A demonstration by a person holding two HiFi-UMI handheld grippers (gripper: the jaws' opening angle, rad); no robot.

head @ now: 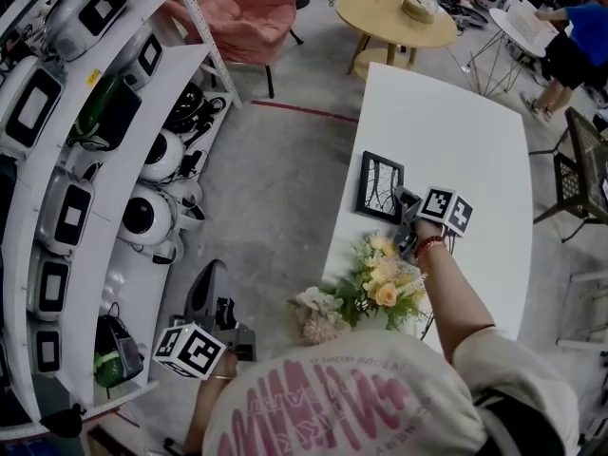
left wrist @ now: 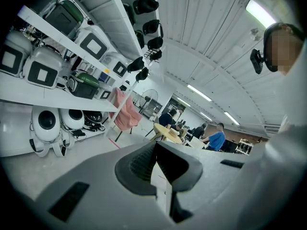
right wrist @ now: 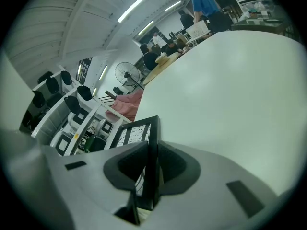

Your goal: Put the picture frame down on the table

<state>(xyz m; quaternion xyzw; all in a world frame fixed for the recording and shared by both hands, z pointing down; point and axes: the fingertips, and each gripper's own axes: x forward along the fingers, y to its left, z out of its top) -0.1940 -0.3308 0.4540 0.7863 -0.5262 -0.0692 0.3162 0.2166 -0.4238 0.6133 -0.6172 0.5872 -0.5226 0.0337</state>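
The picture frame is black with a branch drawing in it. It stands tilted over the left edge of the white table. My right gripper is shut on the frame's lower right side. In the right gripper view the frame's thin edge runs up between the two jaws, with the tabletop spreading beyond. Whether the frame touches the table I cannot tell. My left gripper hangs low beside the shelves, off the table, with its jaws together and pointing into the room.
A bouquet of flowers lies on the table's near end, just under my right arm. White shelves with robot devices line the left. A round wooden table, a pink chair and people sit at the back.
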